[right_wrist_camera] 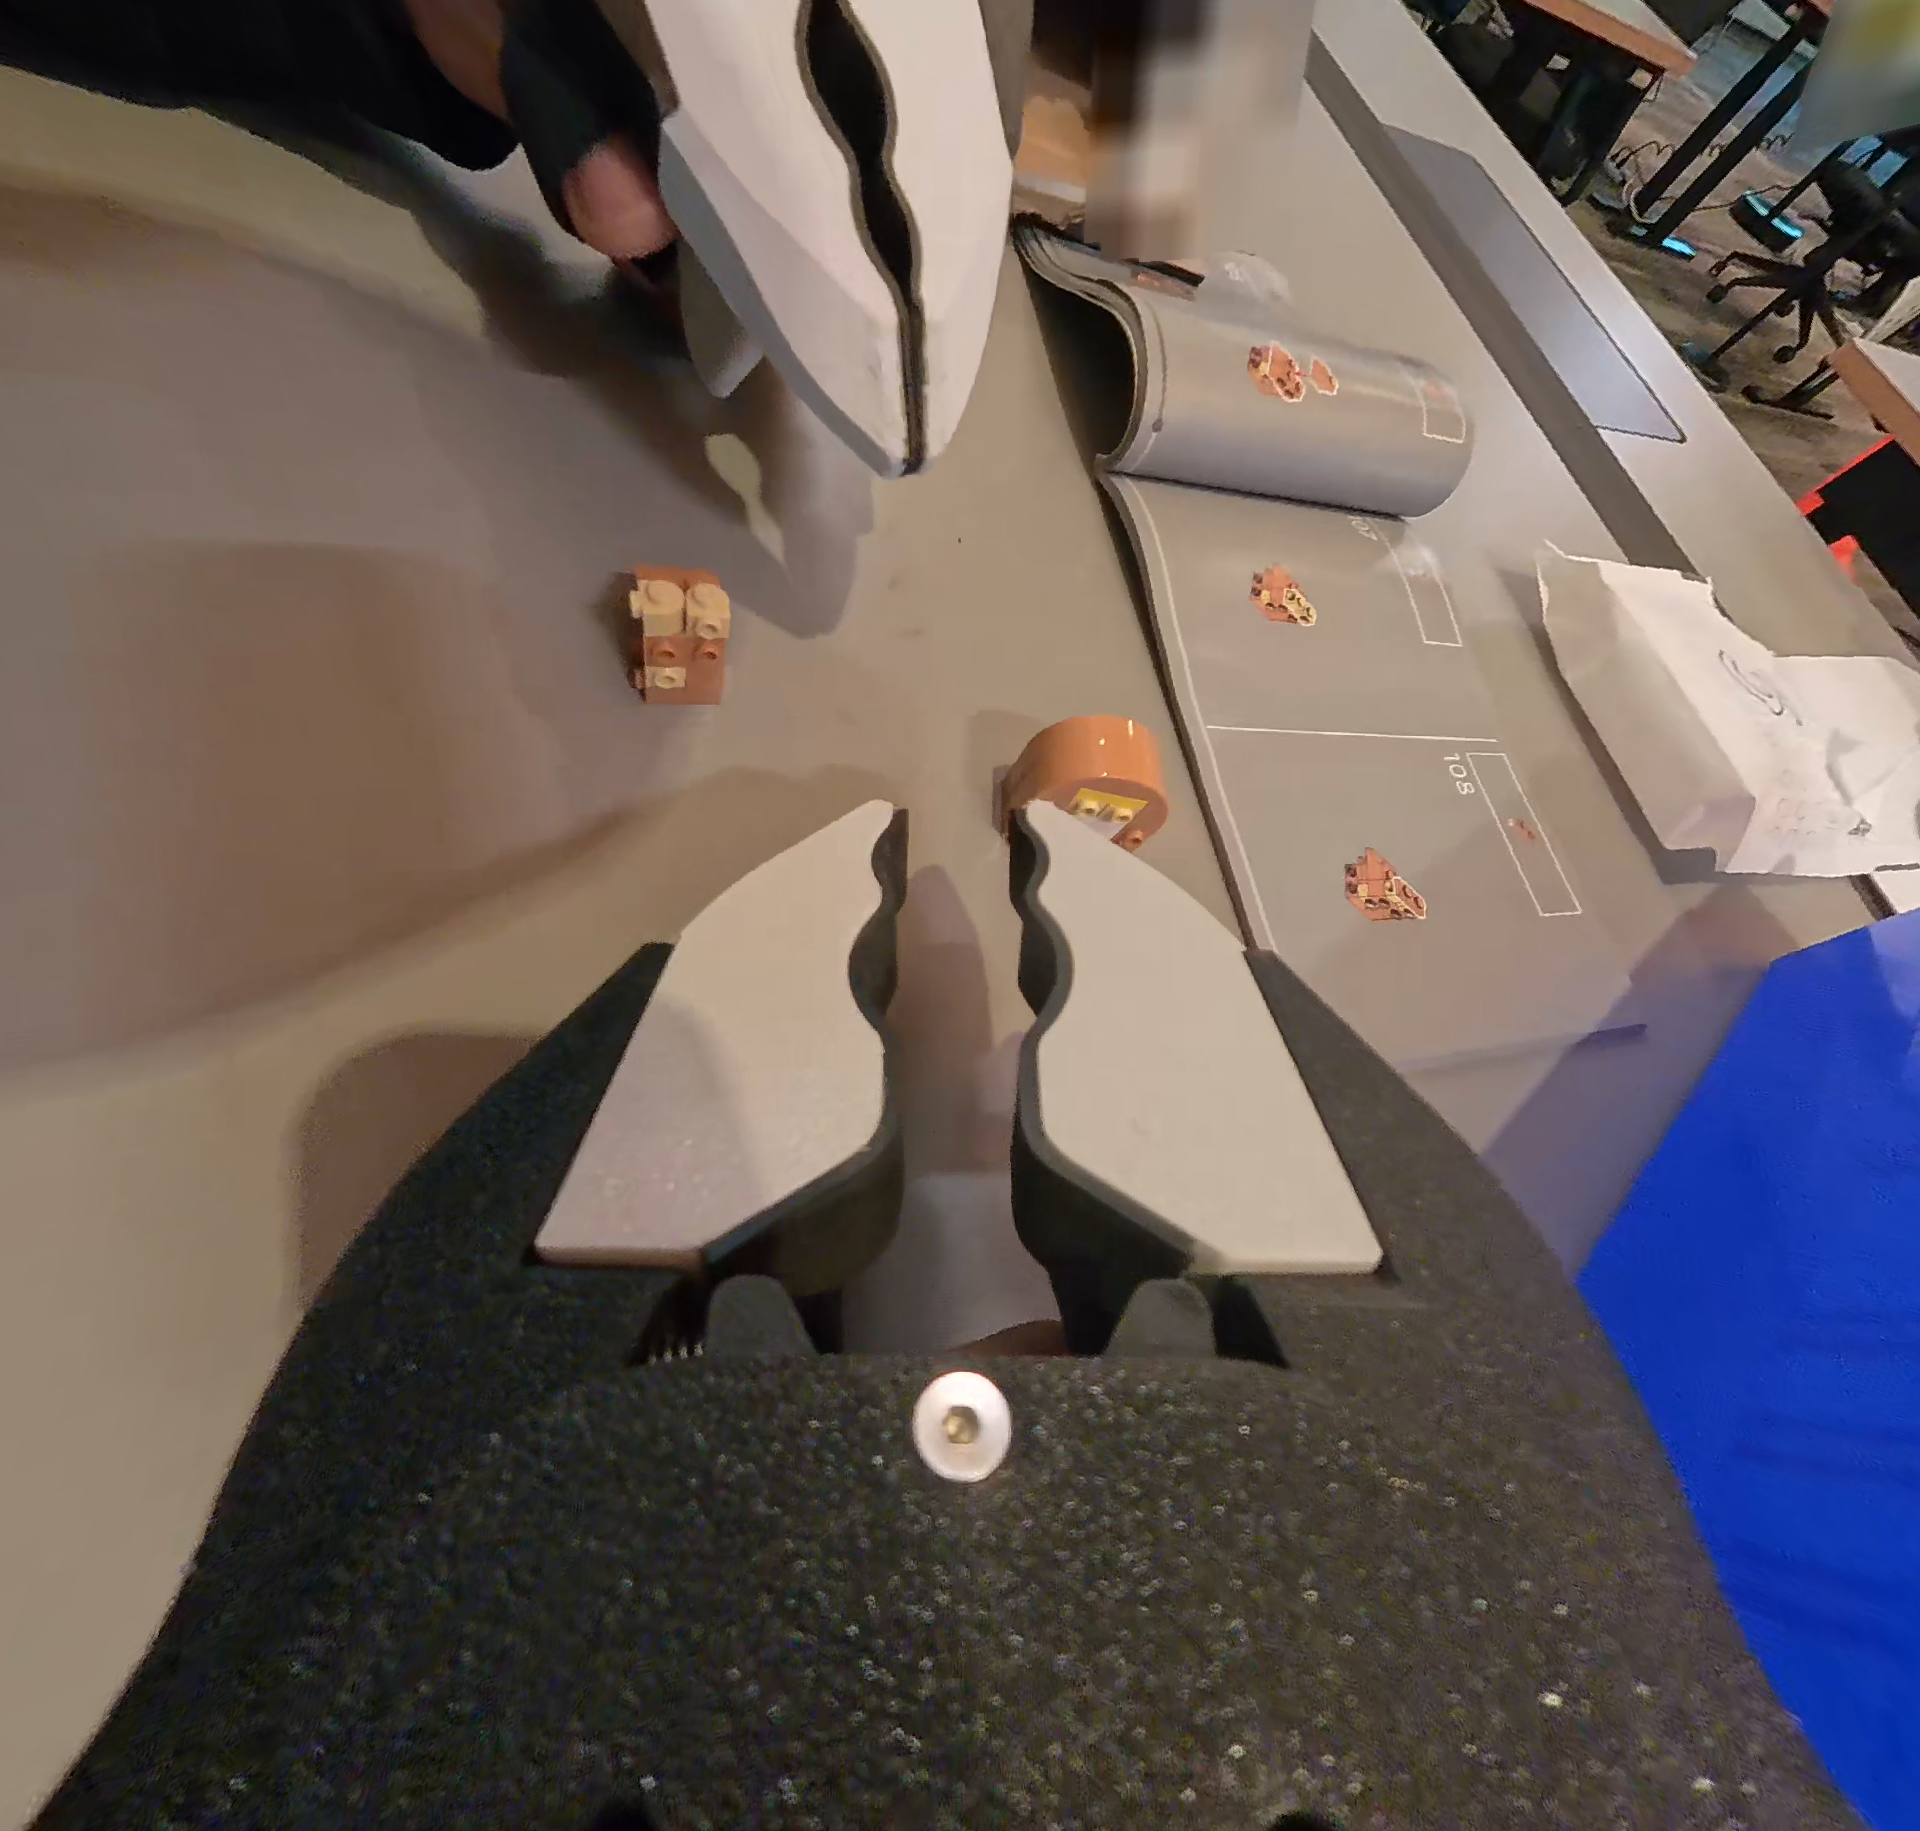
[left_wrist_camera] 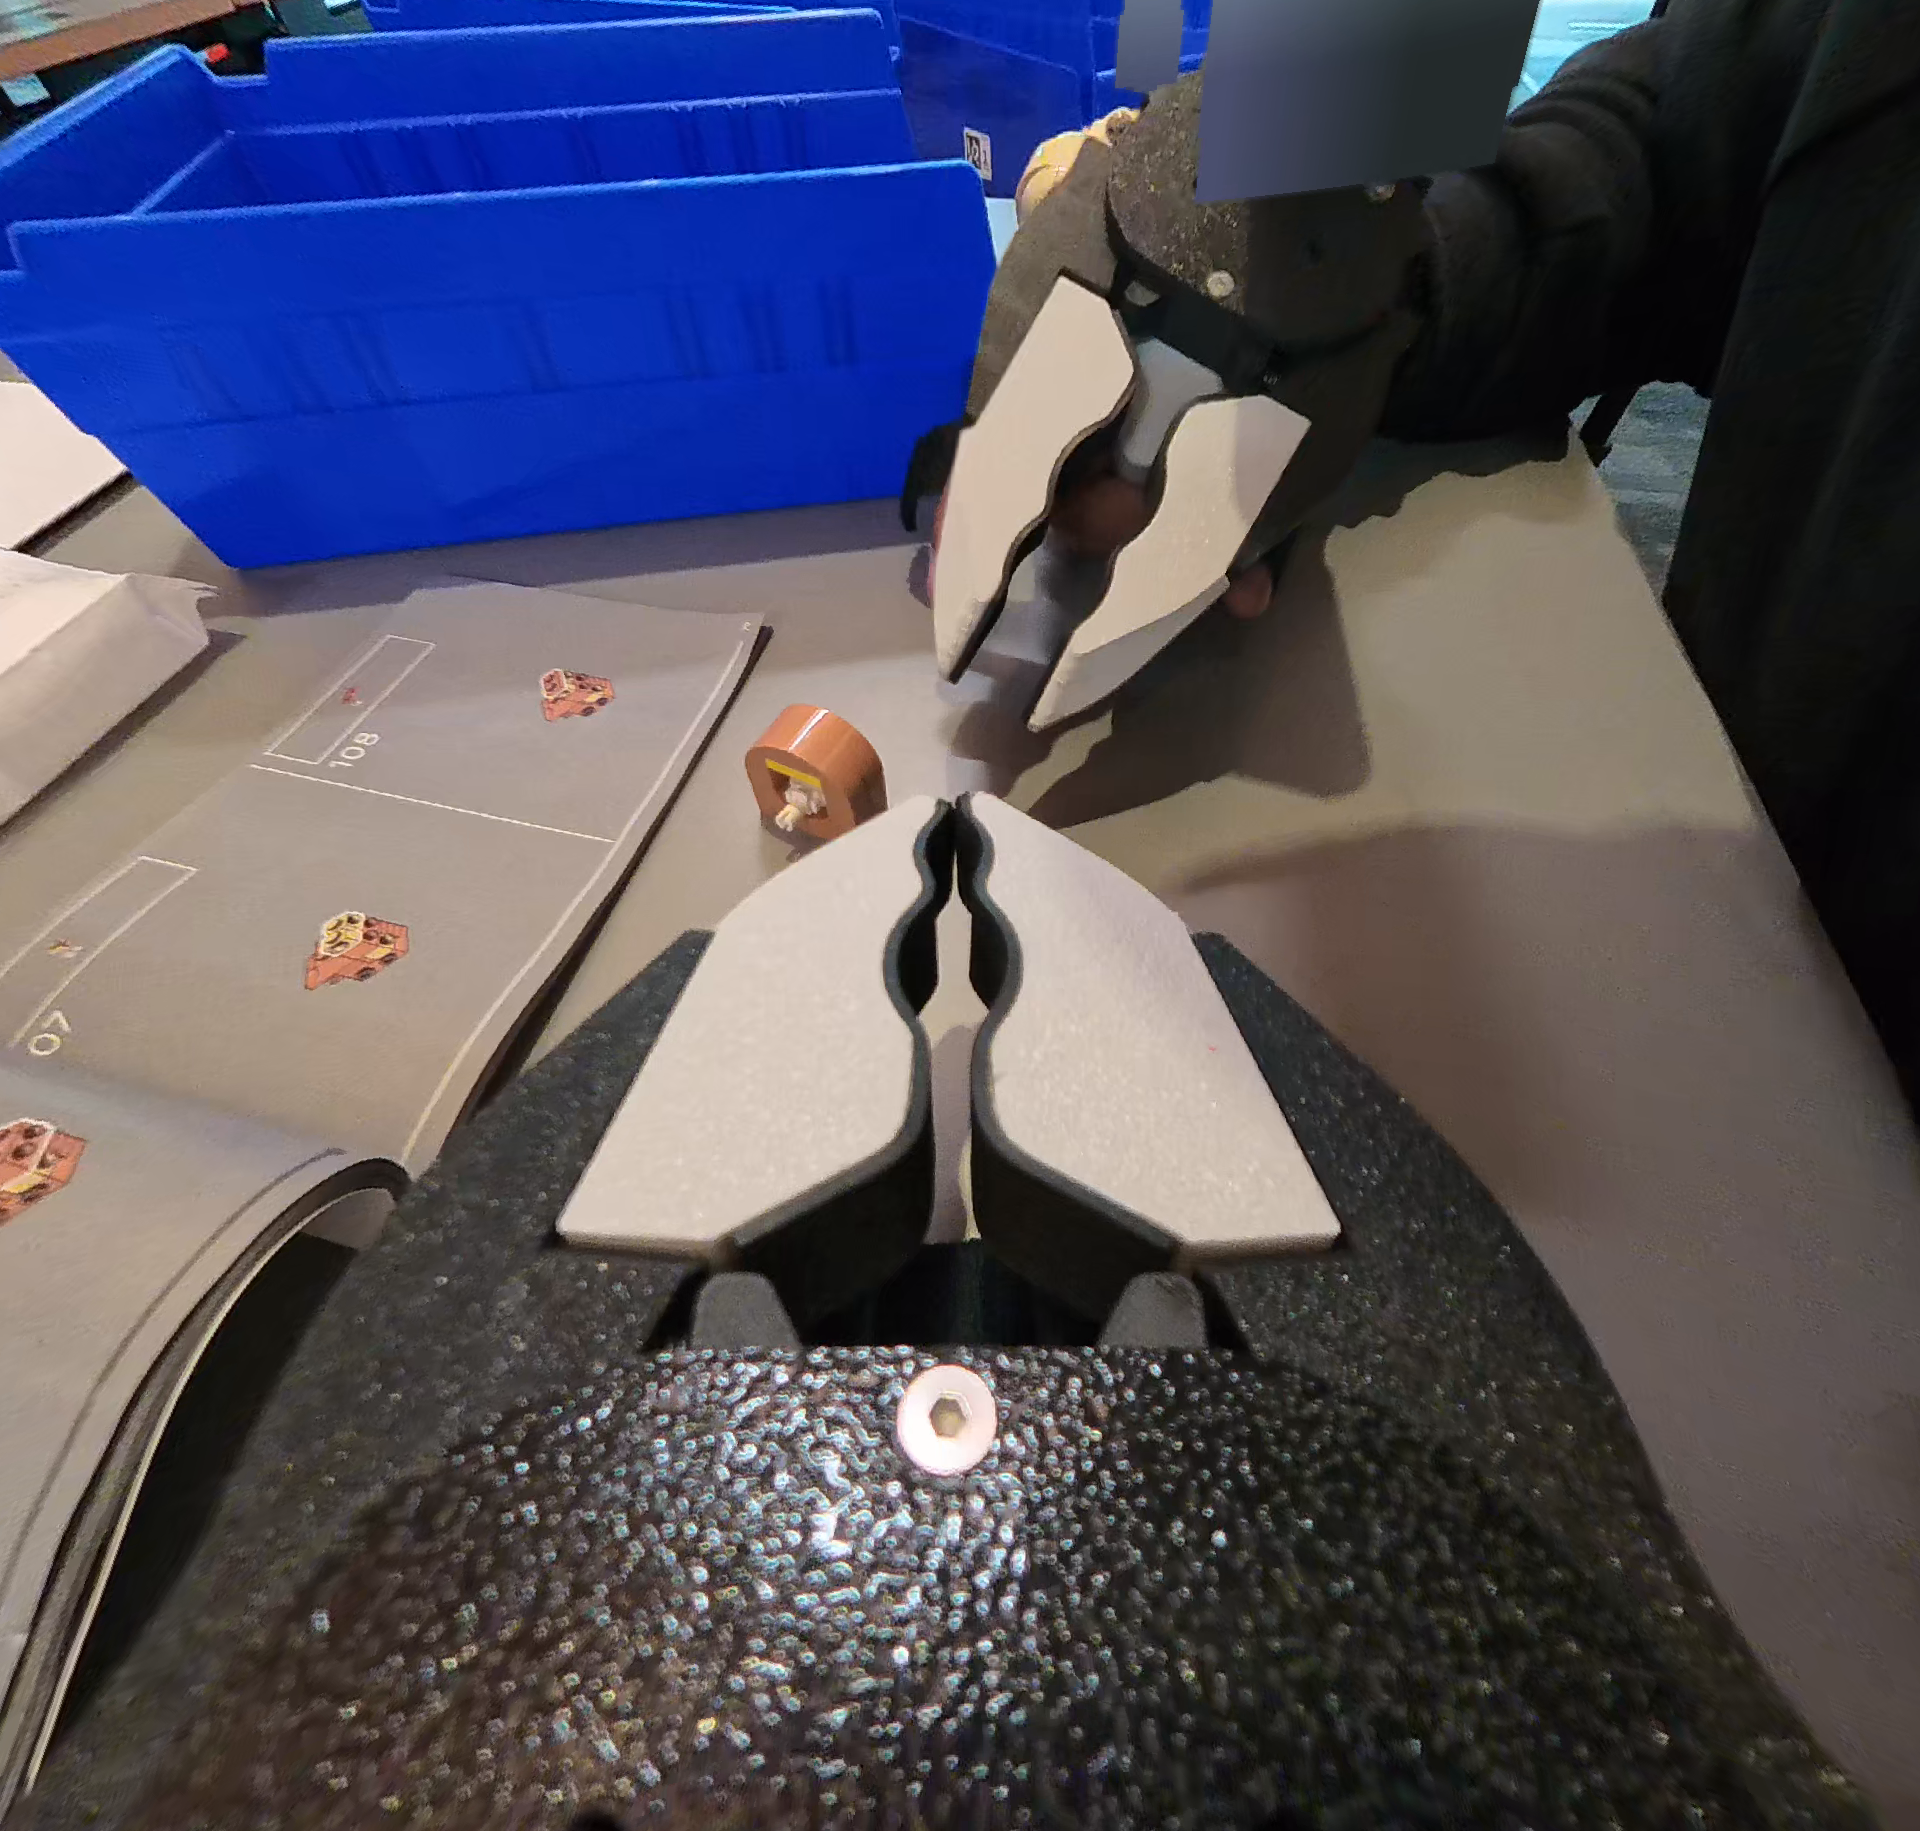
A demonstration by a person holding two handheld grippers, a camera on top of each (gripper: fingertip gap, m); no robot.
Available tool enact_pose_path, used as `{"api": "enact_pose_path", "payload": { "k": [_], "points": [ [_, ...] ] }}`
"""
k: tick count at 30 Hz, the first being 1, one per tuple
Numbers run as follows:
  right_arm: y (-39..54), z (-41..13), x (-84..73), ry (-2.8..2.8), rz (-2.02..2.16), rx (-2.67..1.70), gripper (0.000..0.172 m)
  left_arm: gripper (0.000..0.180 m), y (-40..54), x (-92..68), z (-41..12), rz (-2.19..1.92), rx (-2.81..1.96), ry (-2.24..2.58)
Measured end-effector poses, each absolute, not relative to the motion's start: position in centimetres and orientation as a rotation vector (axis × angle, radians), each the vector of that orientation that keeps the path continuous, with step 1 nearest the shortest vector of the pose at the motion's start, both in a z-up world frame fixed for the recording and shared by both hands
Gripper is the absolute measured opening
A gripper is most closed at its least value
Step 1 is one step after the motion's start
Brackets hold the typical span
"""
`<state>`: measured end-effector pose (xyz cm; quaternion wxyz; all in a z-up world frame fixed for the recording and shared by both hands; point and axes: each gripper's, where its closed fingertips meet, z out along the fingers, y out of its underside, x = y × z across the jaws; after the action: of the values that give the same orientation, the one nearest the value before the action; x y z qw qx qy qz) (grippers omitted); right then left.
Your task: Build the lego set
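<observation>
A rounded brown lego piece (left_wrist_camera: 816,768) with a yellow insert lies on the grey table (left_wrist_camera: 1403,950), just left of my left gripper's tips. My left gripper (left_wrist_camera: 954,807) is shut, its pads meeting with nothing visible between them. It also shows at the top of the right wrist view (right_wrist_camera: 904,456). My right gripper (right_wrist_camera: 958,820) is open with only bare table between its fingers, and its right fingertip (right_wrist_camera: 1039,831) overlaps the rounded brown piece (right_wrist_camera: 1091,779). It also shows in the left wrist view (left_wrist_camera: 994,695), low over the table. A small brown and tan brick assembly (right_wrist_camera: 675,633) lies to the left.
An open instruction booklet (left_wrist_camera: 416,846) (right_wrist_camera: 1351,742) lies beside the pieces. Blue bins (left_wrist_camera: 499,327) stand behind it, and one blue bin (right_wrist_camera: 1766,1366) is close on the right. A white paper bag (right_wrist_camera: 1714,721) lies past the booklet. A person's dark sleeve (left_wrist_camera: 1766,327) is at the table's edge. The gap from one gripper's tips to the other's is roughly 6 cm.
</observation>
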<state>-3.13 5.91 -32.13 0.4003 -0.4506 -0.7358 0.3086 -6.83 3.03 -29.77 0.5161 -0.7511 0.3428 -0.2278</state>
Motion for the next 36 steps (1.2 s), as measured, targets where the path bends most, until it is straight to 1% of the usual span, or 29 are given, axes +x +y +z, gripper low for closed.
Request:
{"api": "enact_pose_path", "payload": {
  "k": [14,26,28,30,33,36],
  "points": [
    [5.4,-32.2,-2.8,-1.867,0.736,-1.070,0.018,0.000,3.6,-8.4,-30.8,-0.438,-1.868,0.821],
    [5.6,-31.7,-2.4,-1.830,0.800,-1.122,0.017,0.000,3.7,-8.8,-31.6,-0.398,-1.910,0.858],
    [5.2,-31.2,-2.3,-1.807,0.863,-1.141,0.016,0.000,3.8,-8.8,-31.8,-0.395,-1.926,0.859],
    [4.2,-29.8,-1.7,-1.805,0.996,-1.162,0.013,0.000,3.8,-8.8,-32.0,-0.388,-1.933,0.864],
    [4.2,-24.4,0.7,-1.768,1.172,-1.104,0.013,0.000,3.9,-8.8,-32.0,-0.371,-1.932,0.869],
    [9.4,-18.6,4.6,-1.711,1.083,-1.045,0.012,0.000,4.0,-9.0,-32.0,-0.356,-1.931,0.862]
  ]
}}
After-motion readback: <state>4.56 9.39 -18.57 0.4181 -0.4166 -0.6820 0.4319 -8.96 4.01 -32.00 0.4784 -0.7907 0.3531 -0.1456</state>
